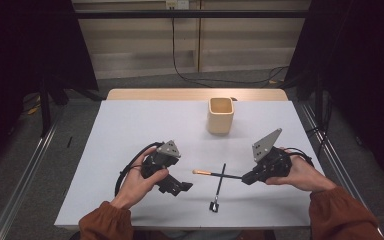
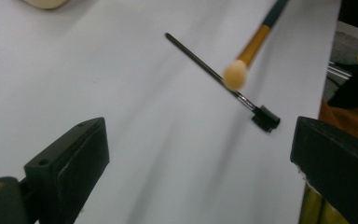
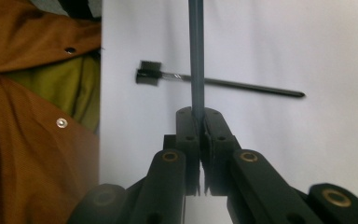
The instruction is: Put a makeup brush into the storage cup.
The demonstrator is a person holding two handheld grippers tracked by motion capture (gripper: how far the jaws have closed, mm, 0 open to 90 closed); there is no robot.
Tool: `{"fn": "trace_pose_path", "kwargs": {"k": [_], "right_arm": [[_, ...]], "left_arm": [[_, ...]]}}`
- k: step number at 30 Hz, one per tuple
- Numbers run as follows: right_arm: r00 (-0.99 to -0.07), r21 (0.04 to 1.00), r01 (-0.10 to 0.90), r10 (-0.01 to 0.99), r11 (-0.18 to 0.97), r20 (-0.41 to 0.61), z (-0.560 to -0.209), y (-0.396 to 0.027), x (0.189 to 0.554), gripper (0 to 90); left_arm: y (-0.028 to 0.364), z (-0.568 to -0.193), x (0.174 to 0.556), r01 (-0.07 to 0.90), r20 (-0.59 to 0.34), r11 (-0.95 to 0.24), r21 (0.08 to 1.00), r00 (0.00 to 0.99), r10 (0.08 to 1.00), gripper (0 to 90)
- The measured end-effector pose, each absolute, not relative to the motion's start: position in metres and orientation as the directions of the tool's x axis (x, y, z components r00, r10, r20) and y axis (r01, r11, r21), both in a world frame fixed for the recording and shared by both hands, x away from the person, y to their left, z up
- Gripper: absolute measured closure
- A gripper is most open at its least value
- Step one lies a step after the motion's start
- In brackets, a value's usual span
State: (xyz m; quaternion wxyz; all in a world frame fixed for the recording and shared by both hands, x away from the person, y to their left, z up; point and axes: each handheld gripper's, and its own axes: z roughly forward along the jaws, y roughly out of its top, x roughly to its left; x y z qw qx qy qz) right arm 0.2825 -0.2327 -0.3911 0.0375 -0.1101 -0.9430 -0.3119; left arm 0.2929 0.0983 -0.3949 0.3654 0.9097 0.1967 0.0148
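Observation:
My right gripper (image 1: 245, 178) (image 3: 197, 115) is shut on the dark handle of a slim brush (image 1: 215, 173) (image 3: 196, 56) with an orange ferrule and a pale round tip. It holds the brush level, pointing left above the table. Under it, a thin black brush (image 1: 219, 184) (image 3: 233, 84) with a small square head lies flat on the white table (image 1: 140, 125), crossing the held brush. My left gripper (image 1: 182, 187) (image 2: 200, 158) is to the left with its jaws wide apart and nothing between them. In its view the round tip (image 2: 235, 74) hovers over the thin brush (image 2: 200, 60).
A cream square cup (image 1: 220, 116) (image 2: 46, 3) stands upright at the back centre of the table. Rust-coloured sleeves (image 1: 105, 222) (image 3: 28, 140) come in from the near edge. Dark curtains and floor cables surround the table.

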Motion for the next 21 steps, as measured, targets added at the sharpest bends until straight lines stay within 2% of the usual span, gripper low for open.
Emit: {"fn": "trace_pose_path", "kwargs": {"k": [4, 15, 21], "right_arm": [[-0.969, 0.615, 0.247, 0.212, 0.749, 0.13, -0.392, -0.232, 0.282, 86.3], [-0.952, 0.655, 0.293, 0.276, 0.696, 0.134, -0.401, -0.247, 0.269, 86.2], [-0.938, 0.728, 0.321, 0.307, 0.607, 0.157, -0.406, -0.257, 0.263, 86.3]], "left_arm": [[0.105, -0.397, 0.287, 0.349, -0.118, -0.607, 0.714, 0.914, 0.387, 4.0], [0.123, -0.407, 0.283, 0.385, -0.155, -0.543, 0.747, 0.894, 0.42, 3.3], [0.127, -0.409, 0.282, 0.395, -0.167, -0.512, 0.763, 0.885, 0.434, 3.2]]}}
